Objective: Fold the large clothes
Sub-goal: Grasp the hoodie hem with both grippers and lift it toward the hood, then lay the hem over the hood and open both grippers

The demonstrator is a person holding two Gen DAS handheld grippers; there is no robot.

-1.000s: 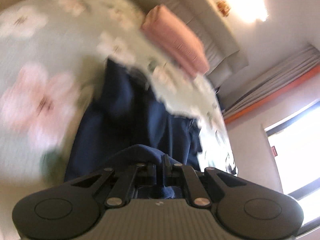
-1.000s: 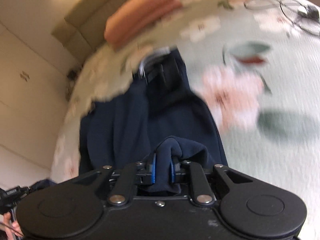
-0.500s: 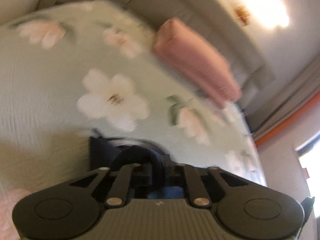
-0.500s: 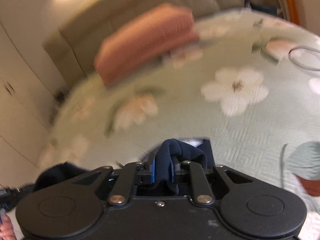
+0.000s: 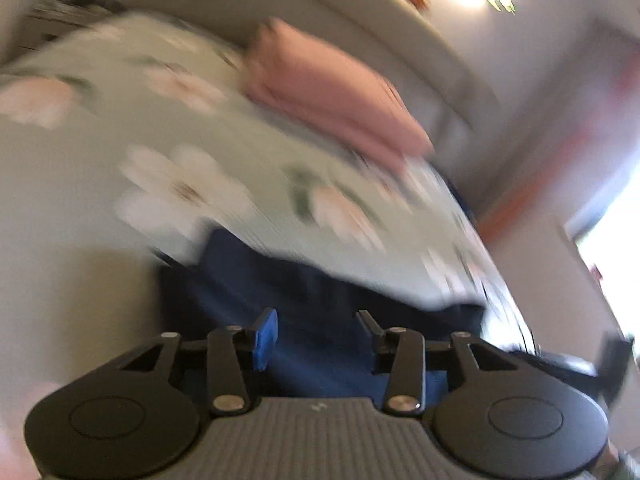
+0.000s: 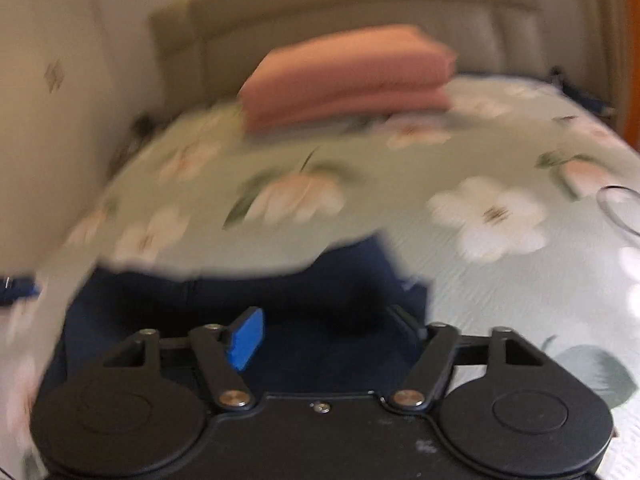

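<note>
While both views are smeared by motion, the left wrist view shows the left tongs (image 5: 316, 334) opening, pads clear of cloth, with the navy garment (image 5: 320, 292) lying directly ahead and below on the floral bed (image 5: 80, 208); its long axis seems to run across the view. A folded pink blanket (image 5: 332, 100) sits near the bed's head edge. Right wrist view: right tongs (image 6: 328, 332) likewise opening, nothing pinched, the garment just under and ahead of them. Neither hand looks nearer; likely next a fresh grasp on the folded edge.
</note>
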